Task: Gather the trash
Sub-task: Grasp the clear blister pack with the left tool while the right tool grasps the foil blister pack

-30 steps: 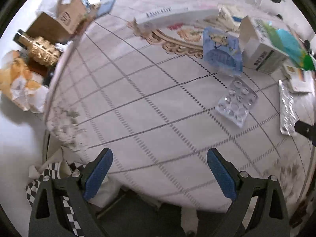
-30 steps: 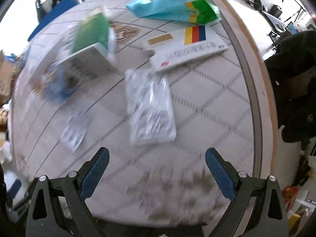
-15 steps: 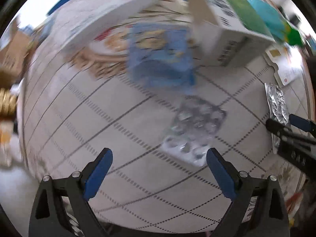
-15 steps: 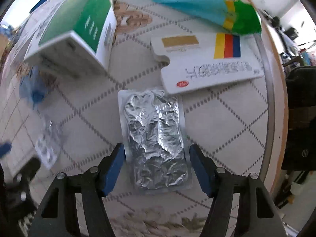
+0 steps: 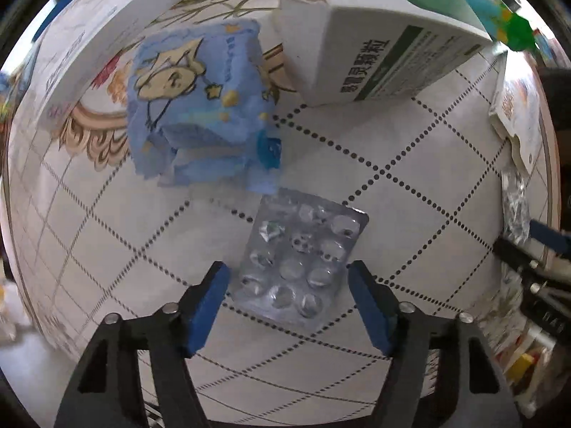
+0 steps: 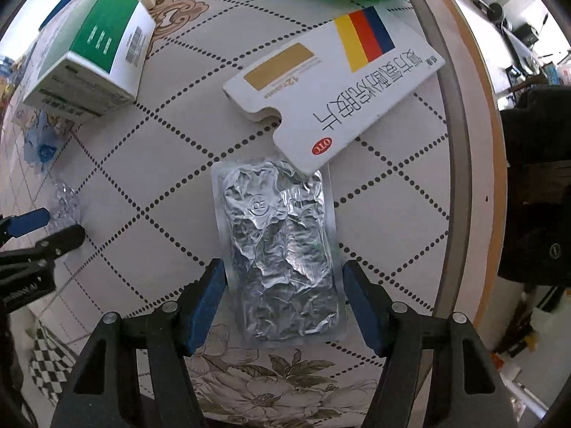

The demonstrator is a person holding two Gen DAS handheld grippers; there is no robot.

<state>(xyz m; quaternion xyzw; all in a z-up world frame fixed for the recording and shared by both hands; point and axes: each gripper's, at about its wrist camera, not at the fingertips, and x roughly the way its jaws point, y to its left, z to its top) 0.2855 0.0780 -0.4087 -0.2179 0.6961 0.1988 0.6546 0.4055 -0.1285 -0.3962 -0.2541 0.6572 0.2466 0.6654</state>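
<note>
Both grippers point straight down at a round table (image 6: 150, 192) covered in a diamond-patterned cloth. The left gripper (image 5: 289, 296) straddles a clear, emptied blister pack (image 5: 303, 260); its jaws are closing, the right pad at the pack's edge, the left just beside it. The right gripper (image 6: 283, 296) straddles a crumpled foil blister sheet (image 6: 282, 249), jaws partly open and set close against both long edges; whether they press is unclear. A flat white medicine carton (image 6: 335, 96) overlaps the foil's far corner. Near the clear pack lie a blue cartoon-printed wrapper (image 5: 200, 107) and a green-and-white box (image 5: 389, 42).
</note>
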